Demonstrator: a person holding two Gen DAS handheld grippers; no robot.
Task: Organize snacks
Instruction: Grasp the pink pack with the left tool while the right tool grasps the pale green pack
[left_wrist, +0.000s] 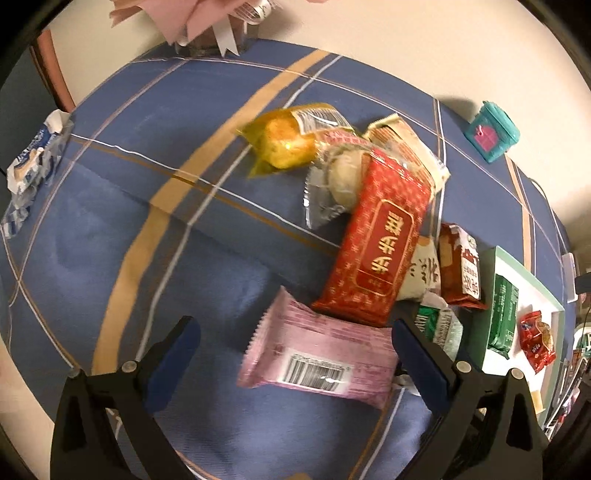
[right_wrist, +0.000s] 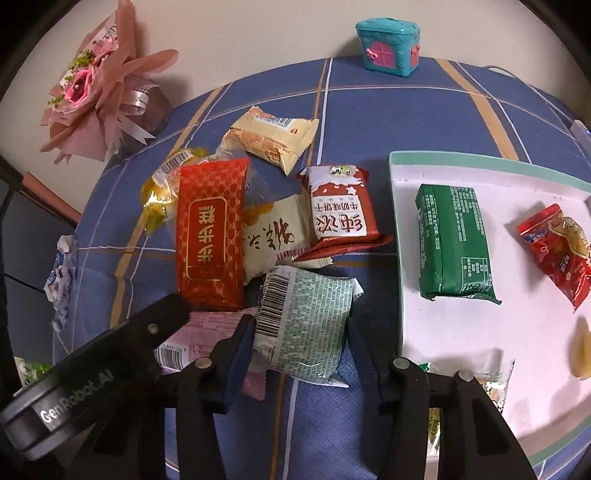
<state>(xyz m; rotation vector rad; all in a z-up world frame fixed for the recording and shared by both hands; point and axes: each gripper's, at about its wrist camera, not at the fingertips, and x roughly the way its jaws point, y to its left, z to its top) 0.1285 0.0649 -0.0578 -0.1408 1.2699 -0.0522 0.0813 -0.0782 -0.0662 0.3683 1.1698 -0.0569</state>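
Note:
A pile of snack packets lies on the blue checked tablecloth (left_wrist: 110, 229). My left gripper (left_wrist: 295, 343) is open around a pink packet (left_wrist: 317, 358), with its jaws wide on either side. My right gripper (right_wrist: 301, 343) is closed on a pale green packet (right_wrist: 306, 321), which fills the gap between the jaws. A long red packet (right_wrist: 212, 232) (left_wrist: 380, 236), a cream packet (right_wrist: 275, 232) and a red-and-white biscuit packet (right_wrist: 338, 206) lie just beyond. A white tray (right_wrist: 461, 332) on the right holds a dark green packet (right_wrist: 454, 240) and a small red packet (right_wrist: 557, 251).
A yellow cake packet (left_wrist: 288, 140) and a beige packet (right_wrist: 273, 138) lie at the pile's far side. A teal toy box (right_wrist: 388, 46) and a pink bouquet (right_wrist: 99, 85) stand at the back edge. A crumpled blue-white wrapper (left_wrist: 33, 158) lies at the left edge.

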